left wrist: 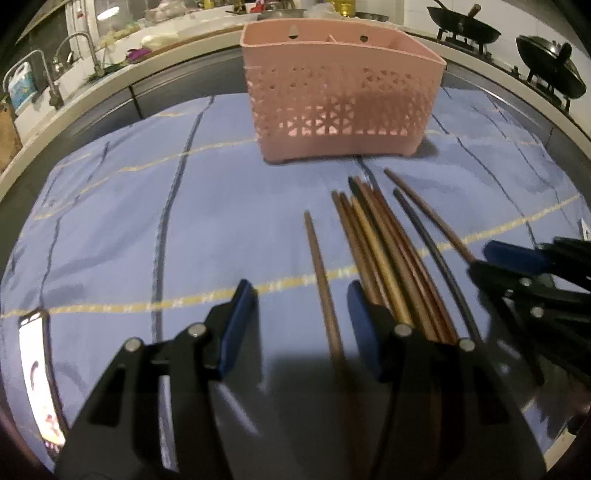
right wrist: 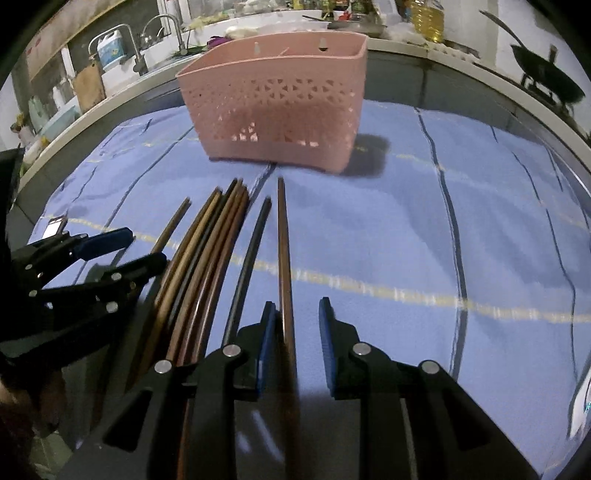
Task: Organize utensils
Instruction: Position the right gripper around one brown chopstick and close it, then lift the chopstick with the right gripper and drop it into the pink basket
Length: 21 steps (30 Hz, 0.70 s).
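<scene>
Bare cloth (right wrist: 406, 229) right of chopsticks (right wrist: 207, 251)

A pink lattice-patterned basket (left wrist: 343, 96) stands on a blue cloth (left wrist: 147, 221) with yellow and dark stripes.

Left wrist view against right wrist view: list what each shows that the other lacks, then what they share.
Only the left wrist view shows a lit phone lying on the cloth at lower left, and a second wok on the stove.

Only the right wrist view shows a bottle of yellow oil behind the basket.

Both show the pink utensil basket, the row of chopsticks on the blue cloth, a faucet, and both grippers, jaws open.
</scene>
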{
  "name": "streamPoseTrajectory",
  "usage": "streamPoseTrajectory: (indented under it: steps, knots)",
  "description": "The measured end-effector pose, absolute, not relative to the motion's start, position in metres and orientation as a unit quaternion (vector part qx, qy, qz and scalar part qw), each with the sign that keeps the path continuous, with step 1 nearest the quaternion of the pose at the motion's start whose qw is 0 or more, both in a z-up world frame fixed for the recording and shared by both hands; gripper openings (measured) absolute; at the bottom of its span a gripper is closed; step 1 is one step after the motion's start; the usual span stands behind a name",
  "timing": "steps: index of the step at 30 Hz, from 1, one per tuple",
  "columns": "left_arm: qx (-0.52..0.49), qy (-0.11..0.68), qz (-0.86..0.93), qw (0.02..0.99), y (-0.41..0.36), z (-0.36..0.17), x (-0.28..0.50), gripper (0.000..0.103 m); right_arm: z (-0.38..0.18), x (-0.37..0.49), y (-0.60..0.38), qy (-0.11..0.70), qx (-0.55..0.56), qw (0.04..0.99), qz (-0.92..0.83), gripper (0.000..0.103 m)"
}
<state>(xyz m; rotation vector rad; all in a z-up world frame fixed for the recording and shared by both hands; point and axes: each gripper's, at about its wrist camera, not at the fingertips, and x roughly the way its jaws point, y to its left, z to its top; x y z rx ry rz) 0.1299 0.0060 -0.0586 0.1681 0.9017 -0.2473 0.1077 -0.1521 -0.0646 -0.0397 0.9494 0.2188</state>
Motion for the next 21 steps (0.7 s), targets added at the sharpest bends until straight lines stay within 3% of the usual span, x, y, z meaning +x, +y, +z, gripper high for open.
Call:
streamPoseTrajectory:
  steps: [14, 18, 21]
  knots:
    - [0.078, 0.407, -0.132, 0.9, -0.002, -0.06, 0.146, 0.054, -0.067, 0.147, -0.141, 0.417, -0.038, 0.902, 0.103, 0.023]
    - [0.078, 0.407, -0.136, 0.9, -0.002, -0.061, 0.146, 0.058, -0.071, 0.141, -0.141, 0.397, -0.041, 0.912, 0.099, 0.024]
    - [0.088, 0.411, -0.148, 0.895, -0.007, -0.062, 0.147, 0.068, -0.071, 0.144, -0.139, 0.398, -0.041, 0.911, 0.097, 0.023]
